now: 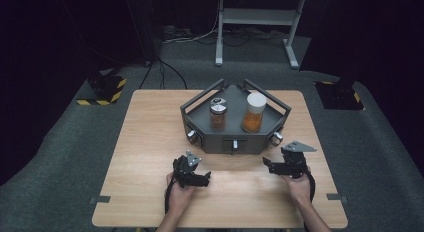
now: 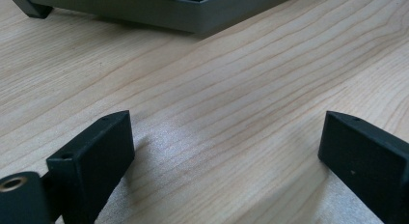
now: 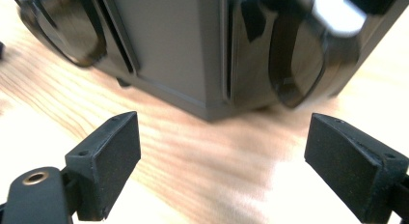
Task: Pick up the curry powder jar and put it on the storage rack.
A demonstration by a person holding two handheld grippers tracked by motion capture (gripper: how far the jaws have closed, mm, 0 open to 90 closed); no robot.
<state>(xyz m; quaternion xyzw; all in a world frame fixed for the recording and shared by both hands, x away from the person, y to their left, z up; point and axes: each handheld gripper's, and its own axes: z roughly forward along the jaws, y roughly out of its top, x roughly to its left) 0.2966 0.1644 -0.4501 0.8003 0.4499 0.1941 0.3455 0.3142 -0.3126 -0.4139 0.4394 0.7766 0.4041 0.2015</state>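
Note:
A dark grey railed tray (image 1: 234, 140) stands at the middle back of the wooden table (image 1: 150, 142). In it are a silver-lidded jar (image 1: 218, 113) of brown contents and a taller white-lidded jar (image 1: 254, 112) of orange contents. My left gripper (image 1: 192, 169) rests low on the table before the tray's left front, open, with bare wood between its jaws (image 2: 226, 132). My right gripper (image 1: 280, 164) is at the tray's right front, open and holding nothing (image 3: 222, 132). The tray's wall (image 3: 169, 45) and a blurred dark rounded knob (image 3: 294, 64) lie close ahead of it.
Small silvery knobs (image 1: 192, 136) stick out from the tray's front faces. The tray's base edge (image 2: 183, 14) lies ahead of the left gripper. A white metal stand (image 1: 257, 17) and cables are on the floor behind the table.

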